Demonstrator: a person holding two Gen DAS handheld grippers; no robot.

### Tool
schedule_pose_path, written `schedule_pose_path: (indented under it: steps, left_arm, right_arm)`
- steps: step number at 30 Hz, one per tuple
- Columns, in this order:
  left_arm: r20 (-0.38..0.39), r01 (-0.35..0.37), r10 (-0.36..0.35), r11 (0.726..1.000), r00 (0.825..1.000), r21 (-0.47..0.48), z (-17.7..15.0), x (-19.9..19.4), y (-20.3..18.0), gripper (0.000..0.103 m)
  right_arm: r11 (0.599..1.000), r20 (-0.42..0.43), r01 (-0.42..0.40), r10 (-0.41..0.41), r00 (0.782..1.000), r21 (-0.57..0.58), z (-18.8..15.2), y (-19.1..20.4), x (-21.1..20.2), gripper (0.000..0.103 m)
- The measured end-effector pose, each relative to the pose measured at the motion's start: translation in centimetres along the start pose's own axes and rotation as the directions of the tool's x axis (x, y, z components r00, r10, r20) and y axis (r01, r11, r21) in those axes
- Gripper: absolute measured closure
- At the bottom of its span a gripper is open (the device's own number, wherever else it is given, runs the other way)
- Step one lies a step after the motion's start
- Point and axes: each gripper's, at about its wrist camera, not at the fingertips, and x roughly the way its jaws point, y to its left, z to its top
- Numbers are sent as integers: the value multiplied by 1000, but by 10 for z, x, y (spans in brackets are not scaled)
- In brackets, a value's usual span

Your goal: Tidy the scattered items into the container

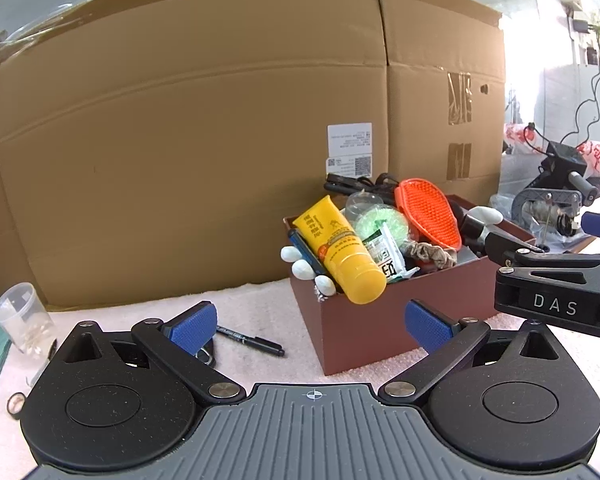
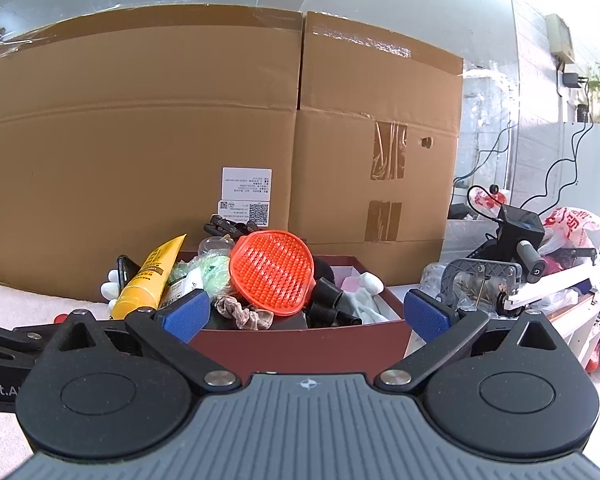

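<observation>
Against the big cardboard boxes [image 1: 188, 160] at the far edge of the tabletop [image 1: 256, 320], one dark red box [image 1: 364, 332] is seen, piled above its rim. Counted inside it: one yellow tube [image 1: 340, 252] tilted over the left wall with its cap hanging out, one orange brush [image 2: 272, 276] propped upright, one green mesh ball [image 1: 380, 220], one sachet [image 1: 386, 258], one beige scrunchie [image 2: 244, 316], one dark pen [image 1: 306, 252] beside the tube. White rounded pieces [image 1: 300, 268] are seen at the box's left wall, three at least; what they belong to cannot be told.

Outside the box, toward the left edge: one black marker [image 1: 252, 340] lying flat on the white cover, one clear plastic cup [image 1: 24, 316] upright, one small ring [image 1: 16, 402] near the front-left corner. A keyring-like item is half hidden behind the left finger; not identifiable.

Left gripper [image 1: 308, 326]: jaws spread wide, nothing held, positioned over the tabletop just left of the box. Right gripper [image 2: 306, 314]: jaws spread wide, nothing held, positioned at the box's near wall, facing the contents.
</observation>
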Motion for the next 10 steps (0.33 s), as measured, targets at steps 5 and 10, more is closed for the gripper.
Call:
schedule_pose_path:
  steps: [5,10]
  left_arm:
    - [2,1,-1,1000,1000,-4,0,0,1,0]
    - [2,4,-4,1000,1000,0,-1,0,1,0]
  right_arm:
    - [1000,5,2,-3,1000,5,0,0,-1,0]
    - [1000,8,1,-1,1000,1,0,2,-4,0]
